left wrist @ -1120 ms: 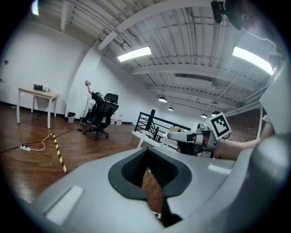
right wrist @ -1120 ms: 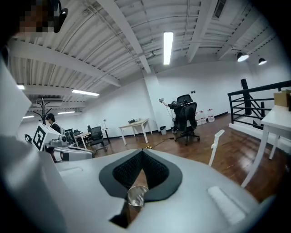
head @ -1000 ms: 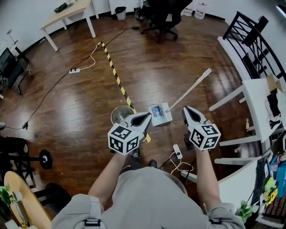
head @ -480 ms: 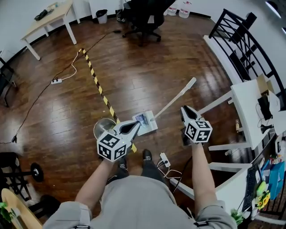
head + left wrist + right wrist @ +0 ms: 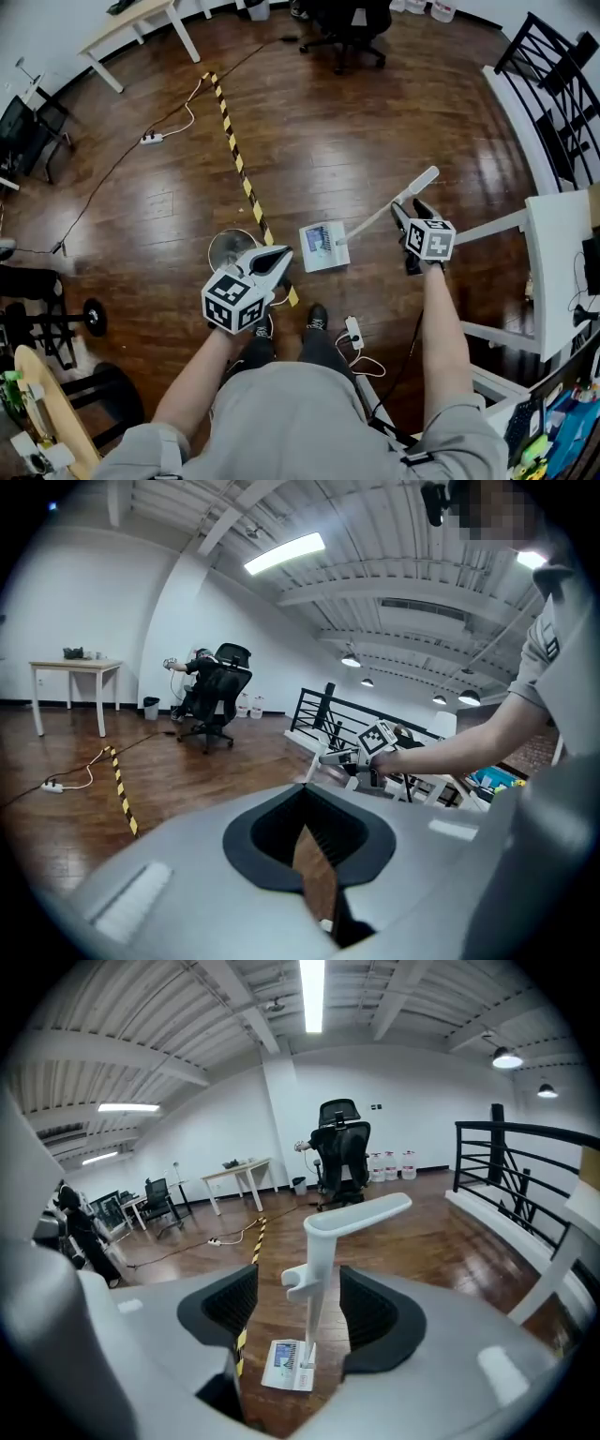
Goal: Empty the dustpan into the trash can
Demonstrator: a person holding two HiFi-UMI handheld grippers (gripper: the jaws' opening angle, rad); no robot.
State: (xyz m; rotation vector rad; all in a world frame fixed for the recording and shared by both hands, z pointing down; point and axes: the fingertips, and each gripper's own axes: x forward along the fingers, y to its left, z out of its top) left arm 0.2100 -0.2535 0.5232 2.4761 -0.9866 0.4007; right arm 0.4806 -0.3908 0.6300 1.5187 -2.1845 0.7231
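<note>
Right gripper (image 5: 410,206): jaws have just been opening, now wide astride the handle (image 5: 375,217) of the dustpan (image 5: 323,247), not clamping it. The dustpan sits on the wood floor (image 5: 375,112) beside a round trash can (image 5: 228,248). Left gripper (image 5: 281,253) appears closed, empty.

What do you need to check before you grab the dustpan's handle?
1. The right gripper is open: ok, its jaws have just been opening.
2. The handle stands between those jaws: ok, not pinched yet.
3. The dustpan rests on the floor: ok.
4. The trash can is close by: ok, just beside the dustpan.
5. There is room left in the trash can: cannot tell.
6. The left gripper is free: ok, shut and empty.
</note>
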